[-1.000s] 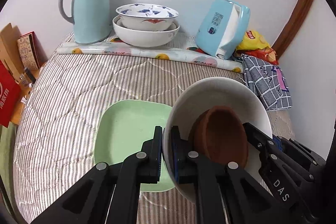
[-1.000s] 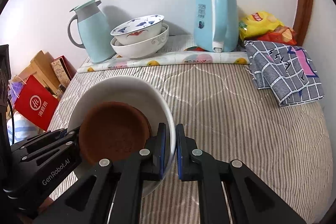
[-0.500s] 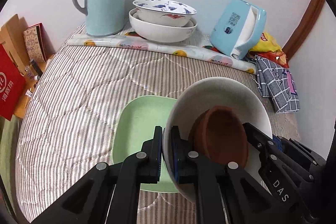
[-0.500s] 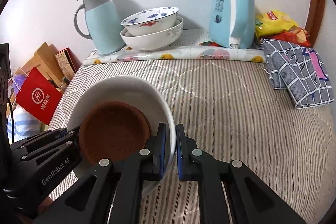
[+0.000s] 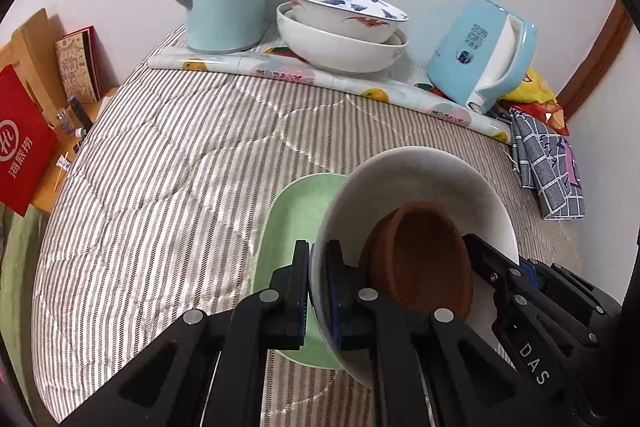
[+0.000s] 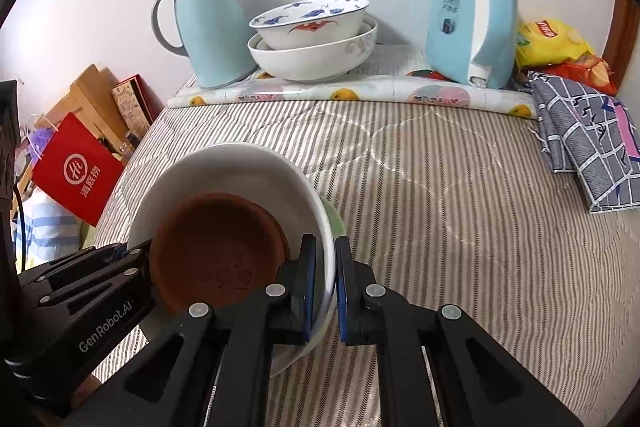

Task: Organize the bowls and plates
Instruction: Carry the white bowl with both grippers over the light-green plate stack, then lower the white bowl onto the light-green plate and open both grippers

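Nearest, left gripper: pinched on the near-left rim of the white bowl, one pad outside, one inside.
Right gripper: clamped on the opposite rim of the same bowl, pads either side of the wall.
White bowl: held between both grippers, tilted, above the green plate.
Brown bowl: nested inside the white bowl, leaning toward its lower side.
Green plate: flat on the striped bedspread, partly hidden under the white bowl; only a sliver visible from the right wrist.
Middle ground: bare striped bedspread, nothing between the held bowls and the far row.
Far edge: fruit-print mat along the wall side.
On the mat, left: pale blue jug with grey handle, upright.
On the mat, centre: blue-patterned bowl stacked inside a larger white bowl, just beside the jug.
On the mat, right: blue kettle, upright, apart from the stacked bowls.
Far right corner: yellow snack bag, with a checked cloth in front of it.
Off the left side: red paper bag, cardboard and a book behind it.
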### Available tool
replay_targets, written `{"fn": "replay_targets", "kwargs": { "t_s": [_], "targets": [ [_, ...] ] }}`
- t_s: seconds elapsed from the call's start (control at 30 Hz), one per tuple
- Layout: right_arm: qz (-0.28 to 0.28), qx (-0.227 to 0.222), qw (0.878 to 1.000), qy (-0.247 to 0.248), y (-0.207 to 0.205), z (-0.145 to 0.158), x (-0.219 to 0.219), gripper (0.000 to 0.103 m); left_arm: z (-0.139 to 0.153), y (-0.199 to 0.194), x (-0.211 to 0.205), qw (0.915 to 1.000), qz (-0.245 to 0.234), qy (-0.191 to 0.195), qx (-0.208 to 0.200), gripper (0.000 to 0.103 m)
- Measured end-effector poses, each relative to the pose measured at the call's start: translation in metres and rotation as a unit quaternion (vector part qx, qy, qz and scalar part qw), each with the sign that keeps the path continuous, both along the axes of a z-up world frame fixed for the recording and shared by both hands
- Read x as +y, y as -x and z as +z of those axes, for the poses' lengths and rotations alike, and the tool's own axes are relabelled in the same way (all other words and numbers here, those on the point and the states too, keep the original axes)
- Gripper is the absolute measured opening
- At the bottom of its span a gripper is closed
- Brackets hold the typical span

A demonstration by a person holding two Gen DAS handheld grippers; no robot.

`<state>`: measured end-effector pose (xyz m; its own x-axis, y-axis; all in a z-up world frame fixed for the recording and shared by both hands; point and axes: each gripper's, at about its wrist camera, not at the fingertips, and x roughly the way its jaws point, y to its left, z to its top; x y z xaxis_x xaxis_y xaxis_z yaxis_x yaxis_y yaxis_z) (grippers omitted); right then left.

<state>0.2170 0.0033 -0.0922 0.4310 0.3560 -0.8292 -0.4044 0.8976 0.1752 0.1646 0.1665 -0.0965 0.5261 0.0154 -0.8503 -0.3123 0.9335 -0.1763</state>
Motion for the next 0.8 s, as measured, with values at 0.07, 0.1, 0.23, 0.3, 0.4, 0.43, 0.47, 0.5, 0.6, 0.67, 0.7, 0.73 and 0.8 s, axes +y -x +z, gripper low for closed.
{"fn": "replay_targets", "kwargs": {
  "t_s": [0.07,0.1,0.23,0.3,0.4,0.43,0.47,0.5,0.6,0.67,0.7,0.73,0.8],
  "targets": [
    [0.002,0.003,1.000,0.002,0.000,-0.003,0.003,0.009,-0.002,0.000,0.002,1.0000,0.001,0.000,0.003,0.009],
    [0.002,0.005,1.000,0.002,0.000,-0.004,0.004,0.009,-0.004,0.000,0.004,1.0000,0.002,0.001,0.004,0.009],
    [0.004,0.010,1.000,0.006,-0.002,-0.010,0.009,0.009,-0.008,-0.001,0.007,1.0000,0.004,0.004,0.008,0.009],
    [0.005,0.014,1.000,0.008,-0.002,-0.014,0.010,0.009,-0.011,-0.002,0.009,0.9999,0.005,0.006,0.011,0.009],
    [0.006,0.016,1.000,0.012,-0.003,-0.018,0.013,0.009,-0.016,-0.004,0.011,0.9998,0.004,0.009,0.016,0.009],
    [0.006,0.016,1.000,0.014,-0.004,-0.019,0.014,0.009,-0.017,-0.005,0.011,0.9998,0.004,0.010,0.017,0.009],
    [0.006,0.019,1.000,0.015,-0.005,-0.021,0.014,0.009,-0.017,-0.005,0.012,0.9998,0.004,0.007,0.015,0.009],
    [0.005,0.020,1.000,0.016,-0.006,-0.022,0.015,0.009,-0.017,-0.006,0.013,0.9999,0.004,0.006,0.015,0.009],
    [0.001,0.025,0.999,0.022,-0.010,-0.027,0.015,0.008,-0.020,-0.008,0.014,0.9998,0.000,0.012,0.018,0.009],
    [0.000,0.027,1.000,0.014,-0.012,-0.027,0.013,0.008,-0.020,-0.009,0.012,0.9999,0.001,0.004,0.016,0.009],
    [0.000,0.024,1.000,0.017,-0.012,-0.027,0.015,0.008,-0.020,-0.009,0.011,0.9999,0.001,-0.001,0.016,0.009],
    [0.001,0.023,0.999,0.022,-0.013,-0.028,0.016,0.008,-0.021,-0.009,0.010,0.9999,0.000,-0.003,0.014,0.009],
    [0.000,0.024,0.999,0.024,-0.015,-0.030,0.016,0.008,-0.020,-0.010,0.011,0.9999,0.000,-0.003,0.012,0.009]
  ]
}}
